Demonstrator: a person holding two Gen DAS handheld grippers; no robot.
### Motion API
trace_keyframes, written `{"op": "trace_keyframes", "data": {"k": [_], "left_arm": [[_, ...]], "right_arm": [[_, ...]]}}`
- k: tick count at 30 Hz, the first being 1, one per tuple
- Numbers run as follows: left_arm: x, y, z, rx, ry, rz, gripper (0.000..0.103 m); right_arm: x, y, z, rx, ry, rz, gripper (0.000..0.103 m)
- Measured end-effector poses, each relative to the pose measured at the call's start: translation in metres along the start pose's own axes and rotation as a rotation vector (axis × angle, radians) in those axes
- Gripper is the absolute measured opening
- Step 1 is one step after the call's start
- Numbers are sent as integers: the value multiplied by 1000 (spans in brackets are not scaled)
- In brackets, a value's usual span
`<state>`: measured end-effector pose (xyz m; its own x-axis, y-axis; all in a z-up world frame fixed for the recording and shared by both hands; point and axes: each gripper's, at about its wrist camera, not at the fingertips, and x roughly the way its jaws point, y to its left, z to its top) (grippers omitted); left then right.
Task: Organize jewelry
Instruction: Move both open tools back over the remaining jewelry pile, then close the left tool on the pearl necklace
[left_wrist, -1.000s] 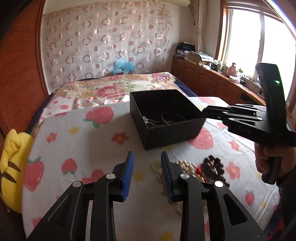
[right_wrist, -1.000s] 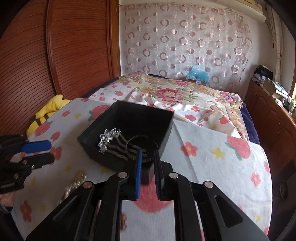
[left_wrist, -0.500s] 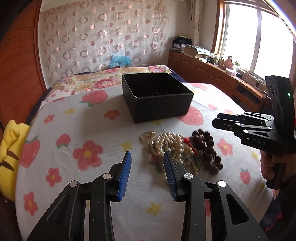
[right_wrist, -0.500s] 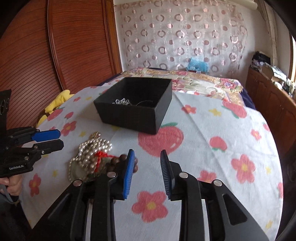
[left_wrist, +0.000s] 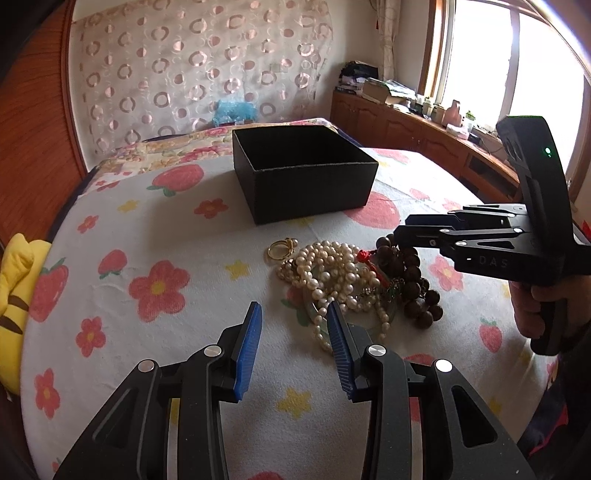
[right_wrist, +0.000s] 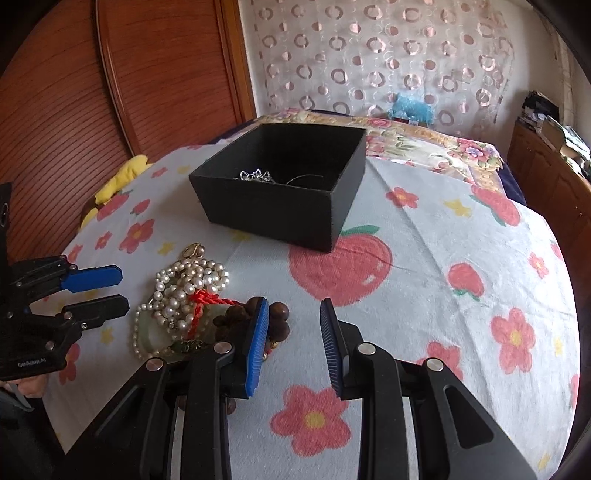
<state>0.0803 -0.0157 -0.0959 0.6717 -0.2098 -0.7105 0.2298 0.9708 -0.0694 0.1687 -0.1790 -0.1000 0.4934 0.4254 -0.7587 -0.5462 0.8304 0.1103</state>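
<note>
The left gripper (left_wrist: 293, 325), jaws apart, had drawn back from the black box (left_wrist: 314, 195) to the near edge of the pearl necklace (left_wrist: 328, 269). The right gripper (right_wrist: 291, 332), closed a second earlier, now stood apart and empty beside the wooden bead bracelet (right_wrist: 255, 314), ready for another pick. Only the right wrist view showed silver jewelry (right_wrist: 255, 175) inside the box.

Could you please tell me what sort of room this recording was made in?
Most likely a home bedroom: the jewelry lies on a bed with a flowered sheet, a wooden wardrobe stands beside it, and a curtain hangs behind.
</note>
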Motion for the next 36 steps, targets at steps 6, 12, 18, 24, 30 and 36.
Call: {"op": "trace_keyframes", "data": {"k": [6,12,18,24,30,36], "left_arm": [[3,0,-3,-3,10,-11,35],[3,-5,-5,1,16,-32,35],[6,-7,-7,5,28,-38,35],[10,-7,-7,3,45,-64,25],[13,2,-6,-19,57,-57,13],[18,3,-4,20,73,-2,12]], "right_arm": [[2,3,3,-17,20,-2,31],[3,2,6,-23,19,-37,9],[-2,-12,3,-2,14,-86,1],[-5,-17,1,13,4,-78,1],[-9,-13,0,14,-10,-70,1],[-14,-8,2,7,-20,-58,1]]}}
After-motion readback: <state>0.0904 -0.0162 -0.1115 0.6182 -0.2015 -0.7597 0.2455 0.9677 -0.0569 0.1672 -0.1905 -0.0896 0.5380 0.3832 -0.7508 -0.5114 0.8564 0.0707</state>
